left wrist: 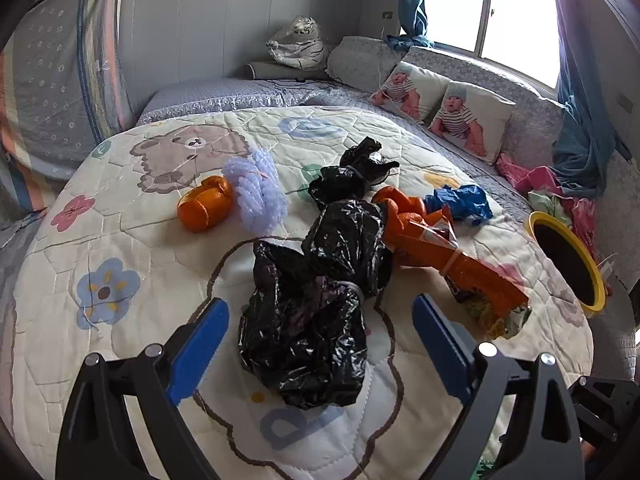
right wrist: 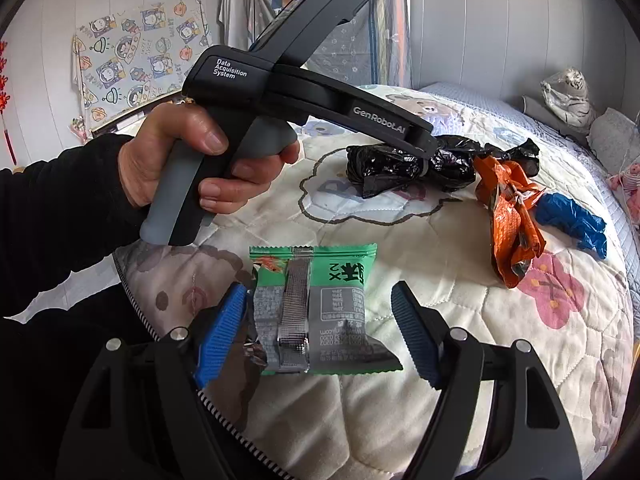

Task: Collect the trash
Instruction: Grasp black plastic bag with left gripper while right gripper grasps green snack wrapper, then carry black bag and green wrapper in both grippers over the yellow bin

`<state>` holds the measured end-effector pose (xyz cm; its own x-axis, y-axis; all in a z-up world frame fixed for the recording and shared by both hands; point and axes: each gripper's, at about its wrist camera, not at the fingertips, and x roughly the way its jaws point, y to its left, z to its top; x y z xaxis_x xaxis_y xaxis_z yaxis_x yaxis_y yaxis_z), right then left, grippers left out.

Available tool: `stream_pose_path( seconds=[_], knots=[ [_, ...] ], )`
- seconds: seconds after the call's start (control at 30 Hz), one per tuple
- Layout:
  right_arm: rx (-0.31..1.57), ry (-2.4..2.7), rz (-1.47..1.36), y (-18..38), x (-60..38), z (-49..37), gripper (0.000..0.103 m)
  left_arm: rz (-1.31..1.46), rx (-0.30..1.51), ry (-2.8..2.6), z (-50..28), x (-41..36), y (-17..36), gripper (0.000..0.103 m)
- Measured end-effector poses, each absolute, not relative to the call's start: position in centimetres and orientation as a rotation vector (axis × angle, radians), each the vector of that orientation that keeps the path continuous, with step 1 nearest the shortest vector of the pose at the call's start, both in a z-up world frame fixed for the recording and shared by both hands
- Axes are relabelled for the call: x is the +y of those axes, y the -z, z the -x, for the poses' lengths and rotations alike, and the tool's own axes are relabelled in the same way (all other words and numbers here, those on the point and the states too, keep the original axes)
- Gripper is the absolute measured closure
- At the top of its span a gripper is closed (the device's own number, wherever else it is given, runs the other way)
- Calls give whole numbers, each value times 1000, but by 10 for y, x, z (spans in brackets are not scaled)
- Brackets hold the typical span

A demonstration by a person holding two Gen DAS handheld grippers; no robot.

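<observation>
Here both grippers, left gripper (left wrist: 320, 344) around the black bag (left wrist: 308, 320), right gripper (right wrist: 320, 332) around the green wrapper (right wrist: 316, 308), stand wide open, probably ready for grasping.

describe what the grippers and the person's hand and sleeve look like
Both grippers, left gripper and right gripper, have black frames, silver bolts and ribbed blue pads. The left handset reads "Data Acquisition System" and "GenRobot.AI", with a grey grip. The bare hand has a black sleeve.

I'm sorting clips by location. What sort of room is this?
Most likely a bedroom: a bed with a cartoon-print quilt, baby-photo pillows along the curtained window, and a plastic-wrapped plush tiger in the corner.
</observation>
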<state>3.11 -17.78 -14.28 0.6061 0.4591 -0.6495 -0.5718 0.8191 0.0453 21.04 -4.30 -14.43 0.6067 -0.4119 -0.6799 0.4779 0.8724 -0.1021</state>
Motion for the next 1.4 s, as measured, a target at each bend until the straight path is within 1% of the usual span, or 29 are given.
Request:
stream_pose_path(
  seconds=[0.17,0.27,0.37,0.4,0.53,0.73,0.83,1.0,1.4],
  knots=[
    [717,-601,164,146,-179,-34,32,-94,774,512,-214,-48,148,14],
    [730,-598,160,148,-179,-37,37,-107,765,498,-215,-50,148,14],
    [743,-597,150,149,-181,-39,41,-139,768,483,-217,-54,149,26],
    [747,-596,147,150,-181,-40,45,-139,777,480,-219,-54,151,31],
    [758,-593,145,152,-182,-42,50,-147,796,476,-223,-56,154,50],
    [766,-587,124,153,-186,-44,51,-165,812,489,-225,-61,159,69],
    [771,-584,109,154,-189,-46,51,-181,803,491,-223,-64,158,75],
    [757,-572,98,150,-192,-45,51,-142,799,504,-222,-58,150,80],
    [700,-540,70,134,-207,-44,51,-35,727,513,-209,-28,110,80]
  ],
)
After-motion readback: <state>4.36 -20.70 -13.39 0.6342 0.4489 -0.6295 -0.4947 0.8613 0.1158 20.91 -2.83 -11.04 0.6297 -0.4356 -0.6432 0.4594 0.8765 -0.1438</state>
